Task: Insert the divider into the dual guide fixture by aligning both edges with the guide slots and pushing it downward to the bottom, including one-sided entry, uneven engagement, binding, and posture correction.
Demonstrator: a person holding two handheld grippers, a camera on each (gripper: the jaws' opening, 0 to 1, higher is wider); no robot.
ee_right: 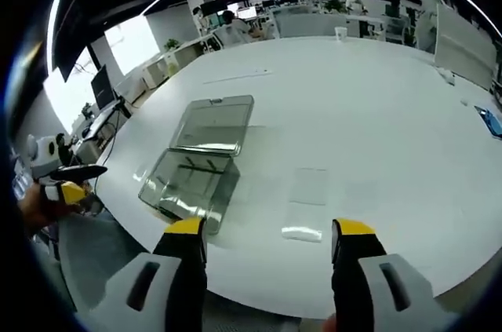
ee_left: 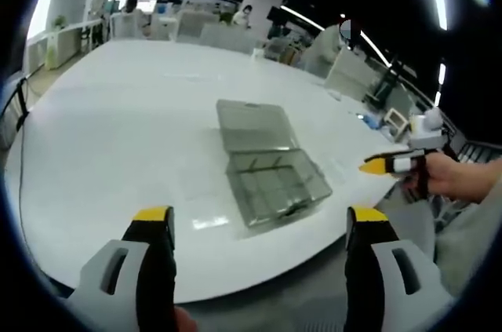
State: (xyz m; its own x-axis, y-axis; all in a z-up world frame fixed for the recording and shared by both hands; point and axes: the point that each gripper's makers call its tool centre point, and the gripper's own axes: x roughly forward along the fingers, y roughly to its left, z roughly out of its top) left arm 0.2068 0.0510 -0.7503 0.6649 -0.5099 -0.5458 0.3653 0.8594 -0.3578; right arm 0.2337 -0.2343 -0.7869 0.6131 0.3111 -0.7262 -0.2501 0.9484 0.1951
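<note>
Both tools hang off the near edge of the white desk [ee_left: 118,136]. The left tool [ee_left: 259,218] is spread wide, nothing between its jaws. The right tool [ee_right: 271,230] is spread too, empty. The clear fixture box [ee_left: 271,179], lid flipped back, sits ahead of the left tool. A clear divider sheet [ee_right: 307,191] lies flat just ahead of the right tool, beside the box.
</note>
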